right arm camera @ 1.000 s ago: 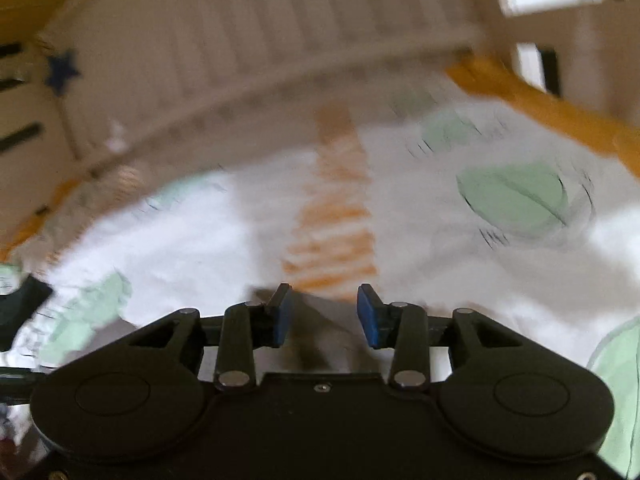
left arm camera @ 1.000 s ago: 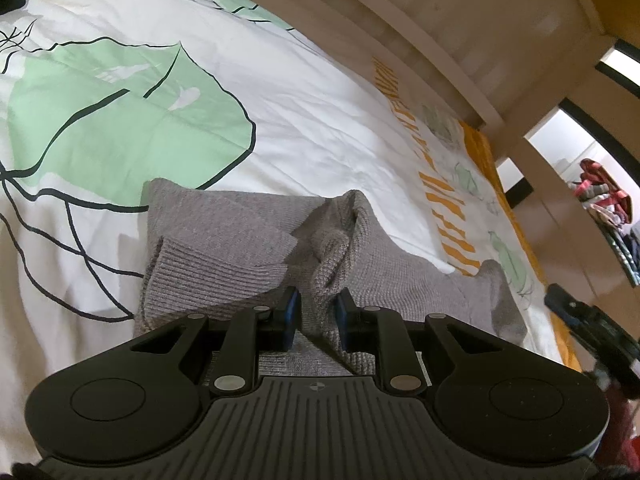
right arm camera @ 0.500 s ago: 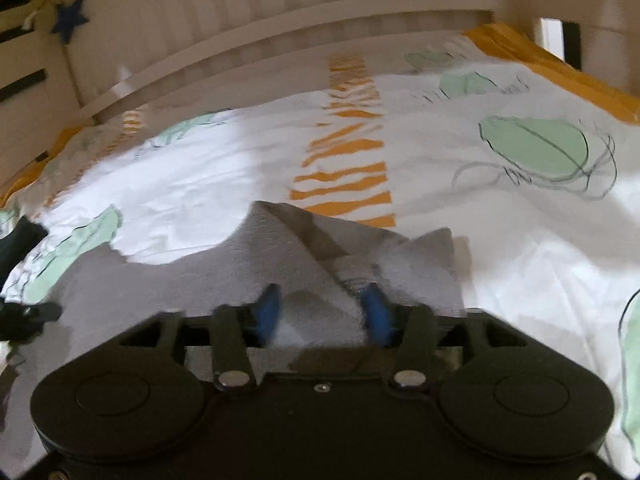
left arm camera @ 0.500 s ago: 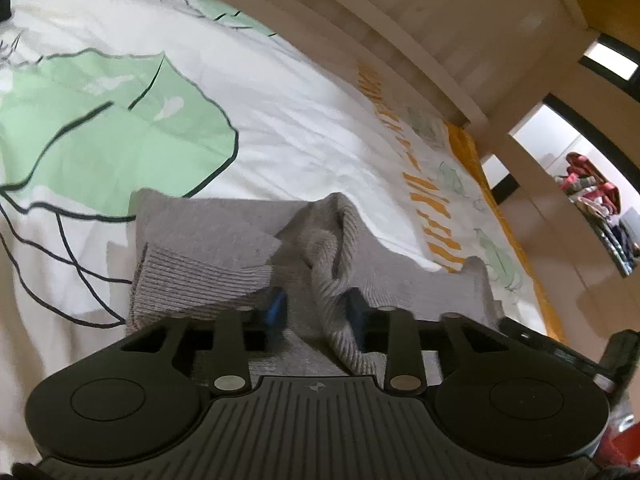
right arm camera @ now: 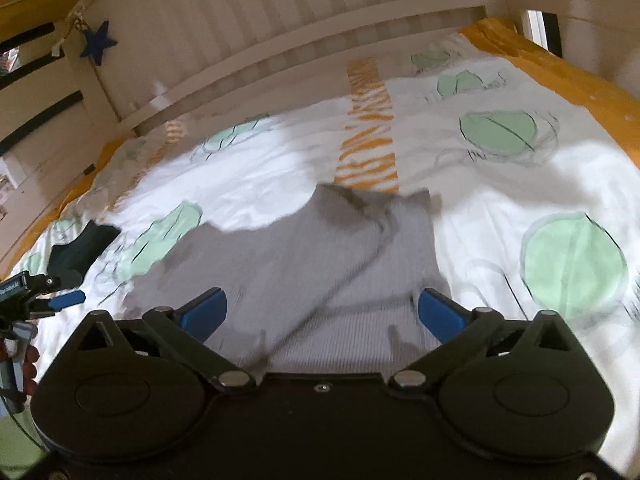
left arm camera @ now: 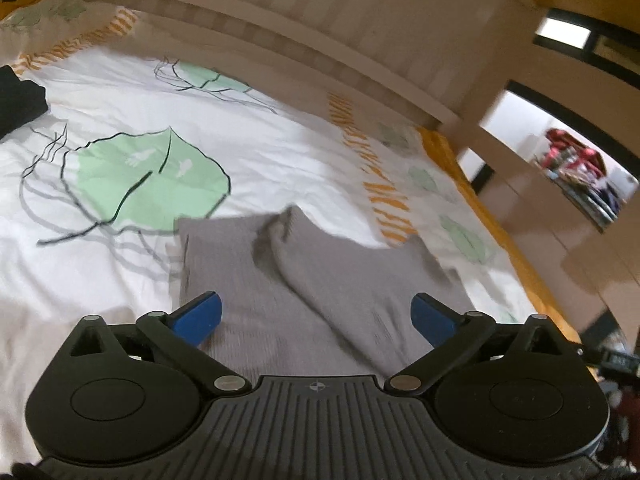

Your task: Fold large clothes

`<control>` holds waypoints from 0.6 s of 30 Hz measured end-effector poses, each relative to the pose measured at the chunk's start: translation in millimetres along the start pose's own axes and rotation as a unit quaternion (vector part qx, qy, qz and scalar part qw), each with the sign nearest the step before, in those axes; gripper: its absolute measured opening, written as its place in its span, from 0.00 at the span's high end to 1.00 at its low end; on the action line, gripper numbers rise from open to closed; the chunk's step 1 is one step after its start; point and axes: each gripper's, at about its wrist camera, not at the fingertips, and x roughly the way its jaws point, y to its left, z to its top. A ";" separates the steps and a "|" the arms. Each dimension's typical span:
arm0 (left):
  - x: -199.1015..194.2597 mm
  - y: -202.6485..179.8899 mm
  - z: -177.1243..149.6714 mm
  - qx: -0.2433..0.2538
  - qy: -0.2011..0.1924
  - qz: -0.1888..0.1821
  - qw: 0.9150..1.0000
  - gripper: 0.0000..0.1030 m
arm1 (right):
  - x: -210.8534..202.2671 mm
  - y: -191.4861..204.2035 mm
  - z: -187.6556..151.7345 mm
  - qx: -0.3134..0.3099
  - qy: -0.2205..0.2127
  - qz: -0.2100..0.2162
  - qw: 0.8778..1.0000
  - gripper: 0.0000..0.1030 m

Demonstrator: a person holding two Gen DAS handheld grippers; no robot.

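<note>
A grey knitted sweater (left arm camera: pixel 320 280) lies folded on the bed, a sleeve laid across its body. The same sweater (right arm camera: pixel 320 256) fills the middle of the right wrist view. My left gripper (left arm camera: pixel 316 316) hovers above its near edge, jaws opening wide, blue pads clear of the cloth. My right gripper (right arm camera: pixel 322 312) hangs over the sweater's other end, jaws likewise opening, with nothing pressed between the pads. At the left edge of the right wrist view the left gripper's blue fingertip (right arm camera: pixel 68 299) shows.
The bed sheet (left arm camera: pixel 280 152) is white with green leaf prints and orange stripes. A slatted wooden bed rail (right arm camera: pixel 280 40) runs along the far side. A dark folded garment (left arm camera: pixel 20 100) lies at the far left, also dark garment (right arm camera: pixel 80 248). A blue star (right arm camera: pixel 98 42) hangs on the rail.
Both grippers let go of the grey sweater and opened wide. Both pulled back and up from it, so more of the bed and rail shows.
</note>
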 end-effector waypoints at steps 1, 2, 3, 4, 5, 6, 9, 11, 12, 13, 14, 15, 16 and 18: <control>-10.8 -4.1 -7.8 0.004 0.005 -0.003 1.000 0.01 | -11.2 1.9 -5.0 0.002 0.007 0.002 1.000 0.01; -19.3 -7.0 -14.6 0.007 0.011 -0.005 1.000 0.01 | -20.7 3.2 -9.4 0.005 0.011 0.003 1.000 0.01; -27.2 -9.4 -21.6 0.011 0.017 -0.007 1.000 0.00 | -30.1 4.7 -14.6 0.009 0.016 0.005 1.000 0.01; -36.0 -10.7 -30.5 0.013 0.024 -0.009 1.000 0.00 | -40.2 6.0 -20.9 0.011 0.020 0.007 1.000 0.01; -42.0 -11.7 -37.8 0.012 0.029 -0.010 0.999 0.00 | -48.6 7.4 -26.8 0.013 0.024 0.008 1.000 0.01; -48.6 -12.2 -46.9 0.009 0.035 -0.010 0.999 0.00 | -56.5 8.5 -33.4 0.015 0.028 0.009 0.999 0.01; -60.4 -11.3 -71.7 -0.002 0.051 -0.011 0.999 0.01 | -75.1 8.5 -54.7 0.028 0.041 0.012 0.999 0.01; -64.9 -11.1 -88.6 -0.010 0.064 -0.010 0.998 0.01 | -81.8 6.7 -67.0 0.040 0.051 0.012 0.998 0.01; -65.4 -9.4 -97.7 -0.013 0.073 -0.009 0.997 0.01 | -85.7 4.5 -74.9 0.048 0.057 0.011 0.997 0.01; -66.7 -8.3 -105.4 -0.018 0.079 -0.007 0.997 0.01 | -88.5 2.5 -82.4 0.056 0.063 0.009 0.996 0.01; -67.0 -5.9 -113.7 -0.024 0.086 -0.004 0.996 0.01 | -90.3 1.1 -89.0 0.064 0.070 0.007 0.996 0.01; -67.5 -4.4 -120.3 -0.029 0.091 -0.002 0.995 0.01 | -90.9 -1.1 -96.6 0.071 0.079 0.004 0.994 0.01; -67.5 -1.3 -127.2 -0.035 0.097 0.001 0.995 0.01 | -92.4 -1.8 -103.1 0.076 0.084 0.001 0.994 0.01; -65.0 3.9 -139.1 -0.046 0.112 0.008 0.993 0.01 | -94.3 -0.6 -114.9 0.074 0.094 -0.003 0.993 0.01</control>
